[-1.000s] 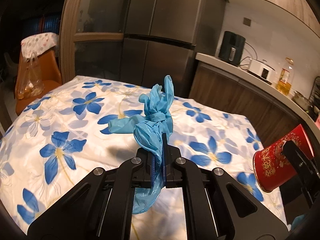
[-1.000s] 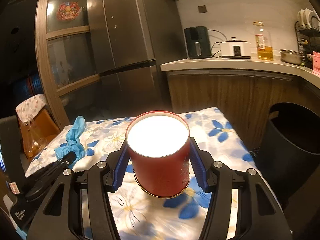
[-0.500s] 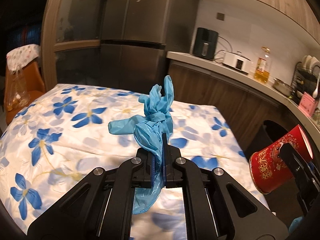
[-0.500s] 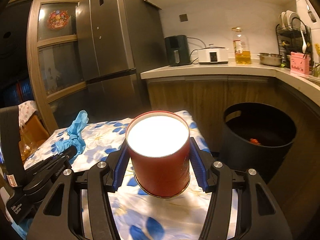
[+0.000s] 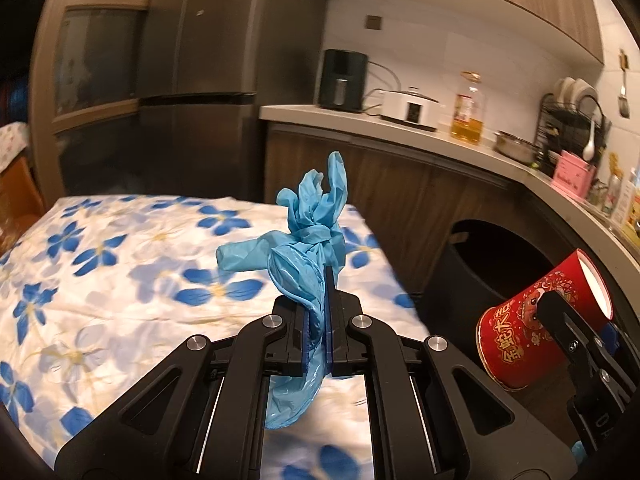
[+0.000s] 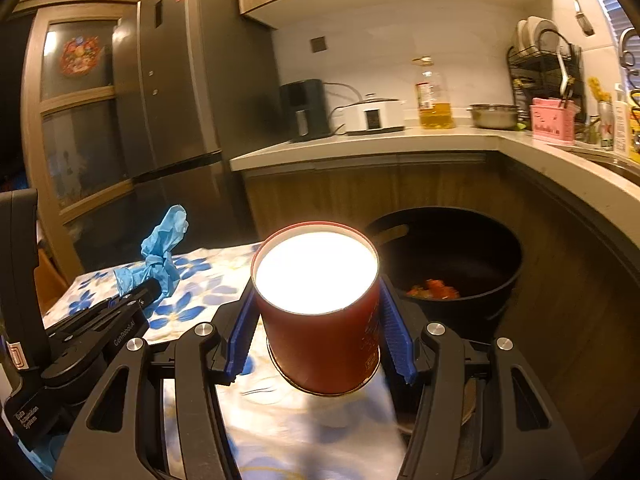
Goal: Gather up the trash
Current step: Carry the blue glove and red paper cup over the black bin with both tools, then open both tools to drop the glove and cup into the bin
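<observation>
My left gripper (image 5: 318, 280) is shut on a crumpled blue glove (image 5: 308, 232) and holds it above the flowered tablecloth (image 5: 120, 248). The glove also shows in the right wrist view (image 6: 158, 256), at the left. My right gripper (image 6: 316, 312) is shut on a red paper cup (image 6: 320, 320), held upright with its white inside showing. The cup also shows in the left wrist view (image 5: 536, 320), at the right. A black trash bin (image 6: 452, 272) stands to the right past the table edge, with red scraps (image 6: 432, 290) inside. The bin also shows in the left wrist view (image 5: 480, 264).
A wooden counter (image 6: 400, 140) curves behind the bin, with an oil bottle (image 6: 434, 100), a white cooker (image 6: 376, 114) and a black appliance (image 6: 306, 108). A tall dark fridge (image 6: 180, 80) stands behind the table. A dish rack (image 6: 540, 64) is at the far right.
Both grippers have swung to the right with their loads. The bin has come into full view and closer, and the table has shifted to the left.
</observation>
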The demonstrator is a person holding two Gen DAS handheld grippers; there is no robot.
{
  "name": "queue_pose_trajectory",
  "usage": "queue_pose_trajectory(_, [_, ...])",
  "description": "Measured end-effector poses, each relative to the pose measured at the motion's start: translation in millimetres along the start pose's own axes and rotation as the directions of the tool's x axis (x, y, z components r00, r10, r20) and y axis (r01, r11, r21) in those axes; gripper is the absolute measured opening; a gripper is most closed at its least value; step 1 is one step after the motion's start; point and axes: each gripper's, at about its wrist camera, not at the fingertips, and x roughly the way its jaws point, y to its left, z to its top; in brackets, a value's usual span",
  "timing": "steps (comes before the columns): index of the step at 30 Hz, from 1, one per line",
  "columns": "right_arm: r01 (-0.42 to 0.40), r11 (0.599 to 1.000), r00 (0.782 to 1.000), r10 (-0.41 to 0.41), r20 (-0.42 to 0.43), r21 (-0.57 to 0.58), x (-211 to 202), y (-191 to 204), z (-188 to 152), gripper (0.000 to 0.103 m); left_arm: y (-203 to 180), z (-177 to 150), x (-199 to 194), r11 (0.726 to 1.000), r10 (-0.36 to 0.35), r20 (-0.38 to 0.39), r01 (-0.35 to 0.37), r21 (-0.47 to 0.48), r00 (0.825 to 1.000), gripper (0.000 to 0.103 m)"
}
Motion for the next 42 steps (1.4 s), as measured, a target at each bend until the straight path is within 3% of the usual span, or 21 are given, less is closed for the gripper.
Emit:
queue_pose_trajectory(11, [0.14, 0.989, 0.988, -0.143, 0.052, 0.049, 0.4, -60.4, 22.9, 0.056, -80.6, 20.8, 20.3, 0.987, -0.134, 0.014, 0.132, 0.09, 0.991, 0.005])
queue_pose_trajectory(23, [0.23, 0.968, 0.965, -0.24, 0.107, 0.1, 15.5, -108.2, 56.4, 0.056, -156.5, 41.0, 44.3, 0.953, -0.261, 0.035, 0.252, 0.17, 0.965, 0.005])
queue_pose_trajectory(42, [0.25, 0.964, 0.963, -0.257, 0.08, 0.09, 60.3, -125.8, 68.0, 0.059, -168.5, 43.6, 85.6, 0.92, -0.363, 0.023, 0.354, 0.17, 0.931, 0.005])
